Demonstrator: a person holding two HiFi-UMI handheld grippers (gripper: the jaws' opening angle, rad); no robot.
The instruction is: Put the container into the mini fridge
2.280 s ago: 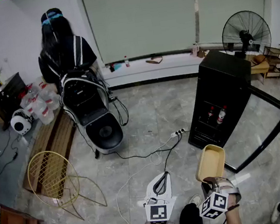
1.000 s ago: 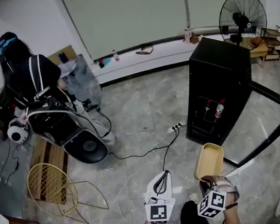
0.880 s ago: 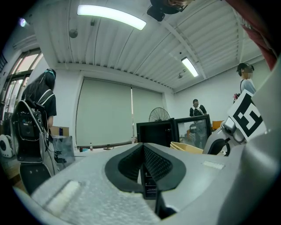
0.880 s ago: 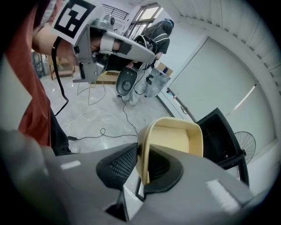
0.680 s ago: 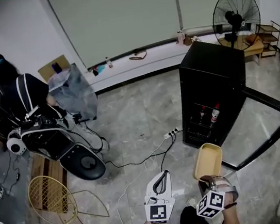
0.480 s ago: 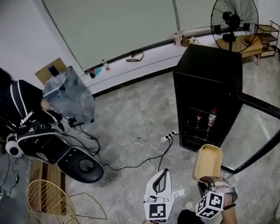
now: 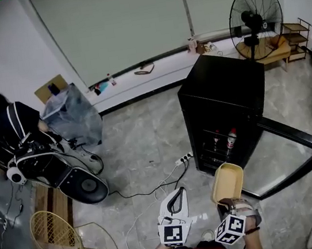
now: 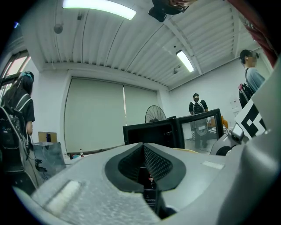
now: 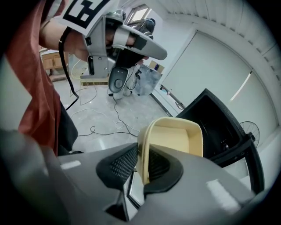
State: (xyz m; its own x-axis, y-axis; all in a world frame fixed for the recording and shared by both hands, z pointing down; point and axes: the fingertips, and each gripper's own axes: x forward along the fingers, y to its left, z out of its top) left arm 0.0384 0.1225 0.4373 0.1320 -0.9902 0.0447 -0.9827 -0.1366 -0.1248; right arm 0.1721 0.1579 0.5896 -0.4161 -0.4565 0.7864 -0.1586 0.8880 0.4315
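Now, right claw [image 7: 228, 201] pinches the container [image 7: 227, 181] by its rim only; it could pivot loose or clip the mini fridge [image 7: 225, 99] ahead.

Your right gripper [image 9: 142, 171] shows matt grey plastic jaws w/ black cross-hatched pads [image 9: 118, 165] on a smooth, matt cream plastic container [image 9: 175, 138]; your left gripper [image 8: 147, 170] looks the same, its grey shell speckled & rough. Ahead of you, the mini fridge [image 7: 221, 91] is satin black w/ a glossy glass door [image 7: 282, 151]. The floor [image 7: 141, 140] is polished, marble-look stone, and the gold chair [image 7: 55, 236] is thin metal wire.
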